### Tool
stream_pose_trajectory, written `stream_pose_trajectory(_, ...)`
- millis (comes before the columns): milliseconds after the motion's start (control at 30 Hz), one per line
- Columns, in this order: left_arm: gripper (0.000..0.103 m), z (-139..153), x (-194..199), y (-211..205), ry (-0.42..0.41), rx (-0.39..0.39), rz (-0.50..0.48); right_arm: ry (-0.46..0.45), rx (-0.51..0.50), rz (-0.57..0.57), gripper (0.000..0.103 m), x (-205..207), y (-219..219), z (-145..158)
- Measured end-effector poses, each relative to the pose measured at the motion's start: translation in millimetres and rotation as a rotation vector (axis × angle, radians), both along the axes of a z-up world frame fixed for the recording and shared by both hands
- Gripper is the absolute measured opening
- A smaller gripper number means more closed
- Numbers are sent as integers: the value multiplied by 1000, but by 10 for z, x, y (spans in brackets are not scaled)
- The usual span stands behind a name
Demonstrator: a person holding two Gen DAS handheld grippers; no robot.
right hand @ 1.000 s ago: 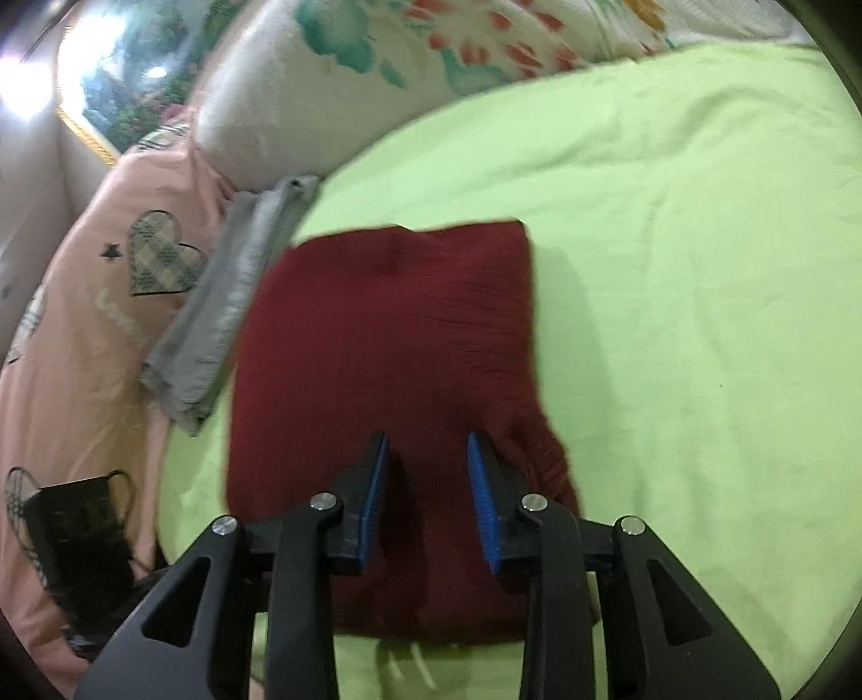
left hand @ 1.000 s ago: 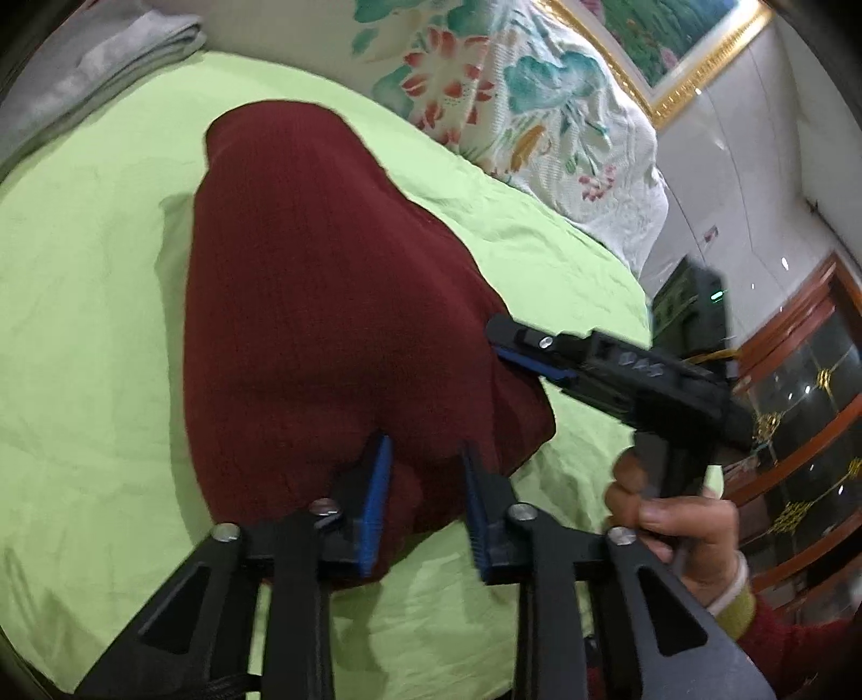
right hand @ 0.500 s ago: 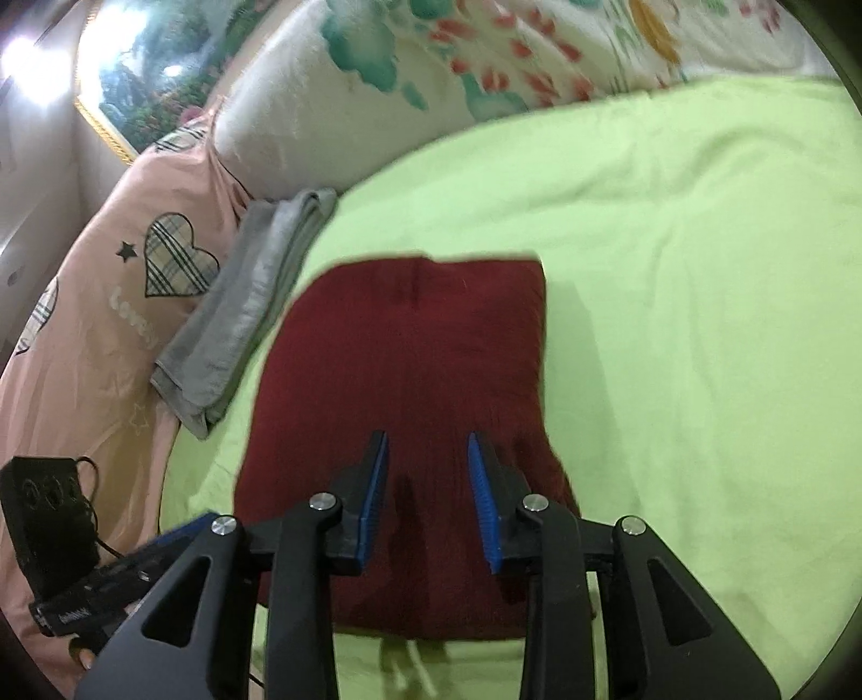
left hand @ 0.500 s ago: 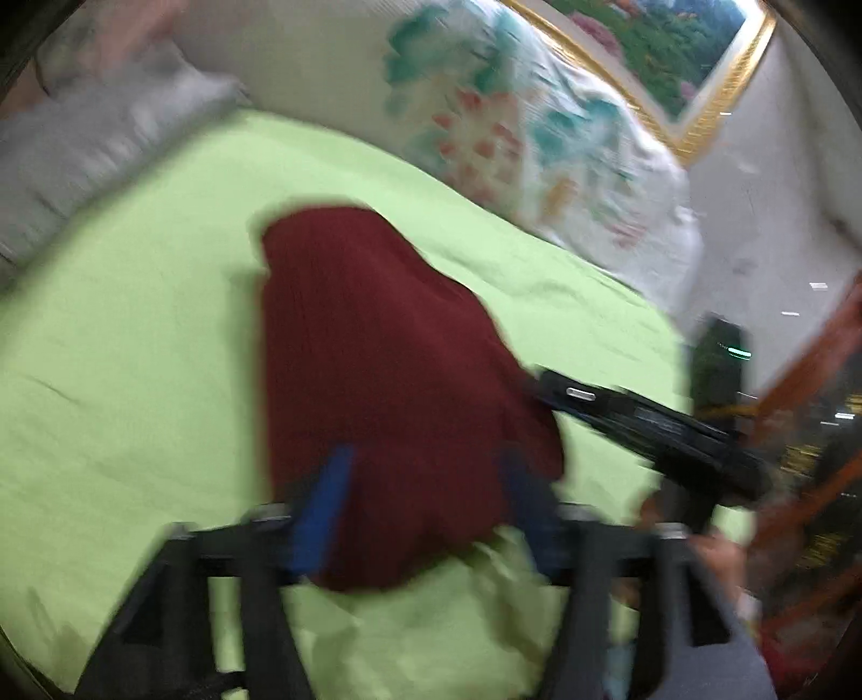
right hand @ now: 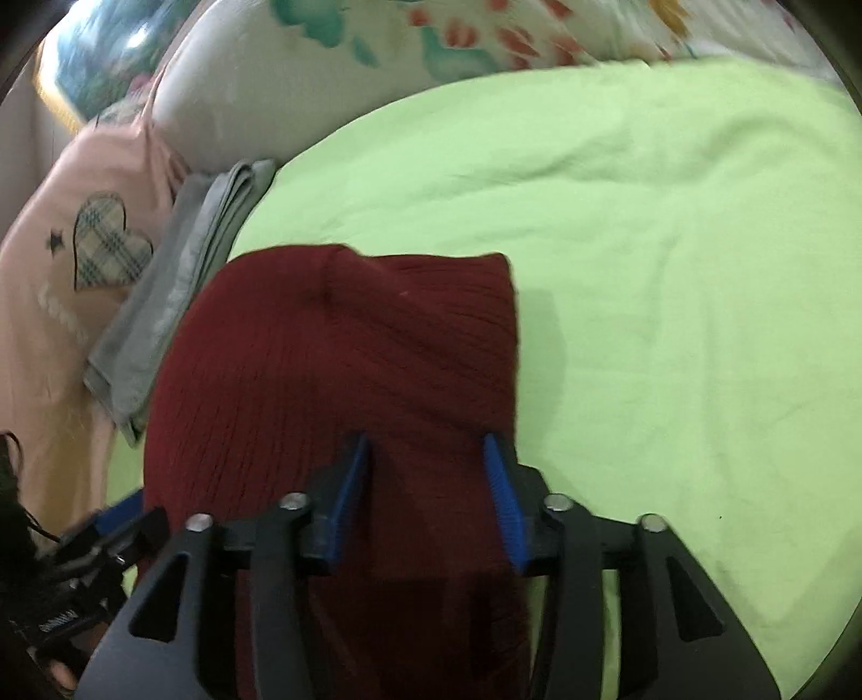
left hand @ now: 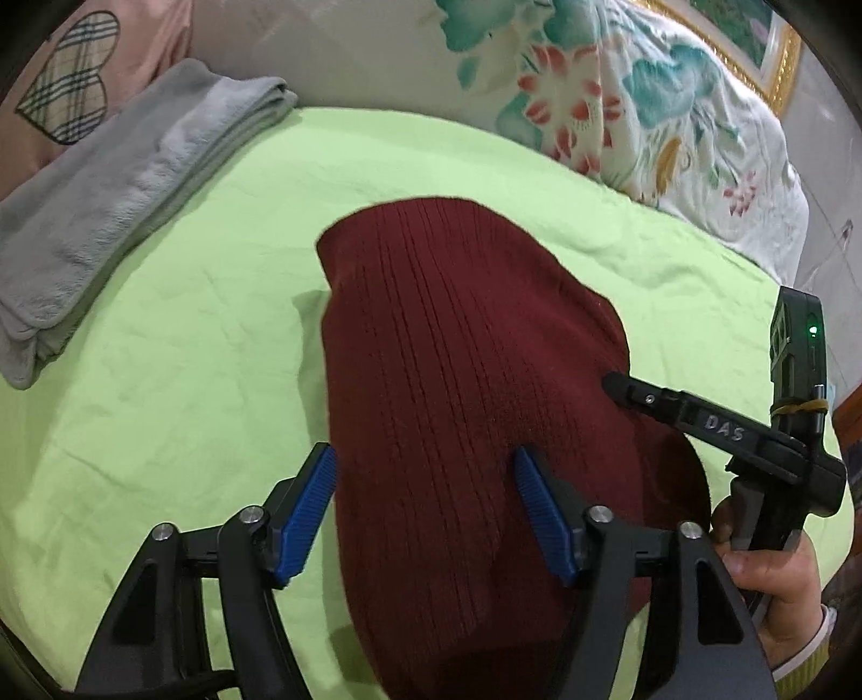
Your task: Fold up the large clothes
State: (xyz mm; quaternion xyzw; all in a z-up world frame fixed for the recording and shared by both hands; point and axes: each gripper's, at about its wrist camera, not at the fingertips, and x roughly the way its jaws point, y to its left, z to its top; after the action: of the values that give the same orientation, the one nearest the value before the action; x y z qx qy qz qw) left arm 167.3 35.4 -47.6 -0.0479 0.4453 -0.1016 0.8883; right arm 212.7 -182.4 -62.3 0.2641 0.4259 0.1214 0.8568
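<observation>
Left hand-held gripper [left hand: 425, 511] has just been spreading its jaws, which stand wide above the folded maroon sweater [left hand: 474, 387], pads off the knit. Right hand-held gripper [right hand: 431, 490] has just been opening too, jaws parted over the same sweater, nothing pinched. The left view alone catches a hand [left hand: 770, 571] at four o'clock on the right tool, plus a gilt picture frame [left hand: 754, 48] at one o'clock. The right view alone shows open green bedsheet [right hand: 673, 269] toward three o'clock. A grey folded towel [left hand: 118, 194] lies at ten o'clock, a floral quilt [left hand: 619, 102] beyond.
</observation>
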Motion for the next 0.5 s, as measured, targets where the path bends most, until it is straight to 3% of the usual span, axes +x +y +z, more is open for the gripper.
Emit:
stream_pose_trajectory(33,74,-23,8,10,4,-1,1,16,-1,-10,68,-1,-34,-41)
stream_pose_trajectory(133,75,-73,45,-19,9,9,-4,22,55,-17,68,-53,-87,-85)
stream_pose_trajectory(500,75,88,-195,-17,-43,78,26,-53,-14,-28,68,-355,-103,263)
